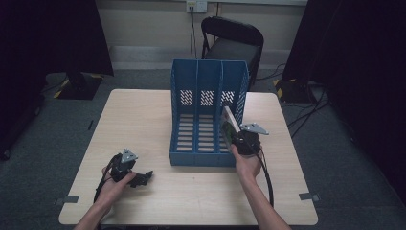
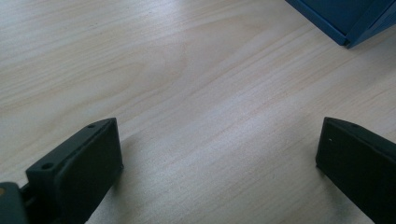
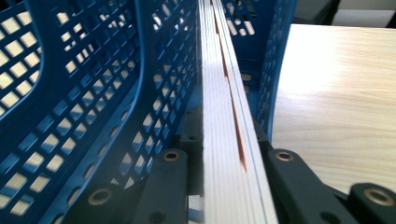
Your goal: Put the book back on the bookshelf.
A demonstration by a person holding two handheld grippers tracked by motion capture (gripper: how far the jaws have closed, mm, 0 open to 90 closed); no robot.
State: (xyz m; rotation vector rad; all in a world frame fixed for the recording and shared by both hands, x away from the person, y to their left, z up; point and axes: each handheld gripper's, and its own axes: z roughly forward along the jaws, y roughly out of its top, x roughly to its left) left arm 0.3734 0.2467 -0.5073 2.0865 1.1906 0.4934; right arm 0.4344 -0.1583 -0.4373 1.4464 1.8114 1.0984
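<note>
Clamped on the edge of a thin book [image 3: 229,154], your right gripper [image 1: 245,140] has its two black jaws pressed flat against the covers, one on each side, with the white page block running straight away from them into the blue file rack [image 1: 184,103]. Seen from above, the book stands tilted at the mouth of the rack's rightmost compartment, its far part already between the perforated divider and the rack's outer right wall, its near part outside the rack's open front in your grip. Your left gripper [image 1: 136,177] rests low on the table [image 1: 143,115], near the rack's front left corner but apart from it, with its jaws spread wide and nothing between them; its own view shows bare wood grain and just the rack's corner at the top. Judging by its slim page block, the book should be light and fairly stiff along its length, though a thin cover may flex or fan open if you squeeze only one corner. Your hold near the middle of the near edge looks sound, since it keeps the pages shut together. The covers may be smooth, so expect some sliding between the pads if the far end catches on the slotted floor or on the divider's holes. Keep the book in line with the compartment walls as you feed it in, and let the rack's floor take the weight before you loosen the grip.
</note>
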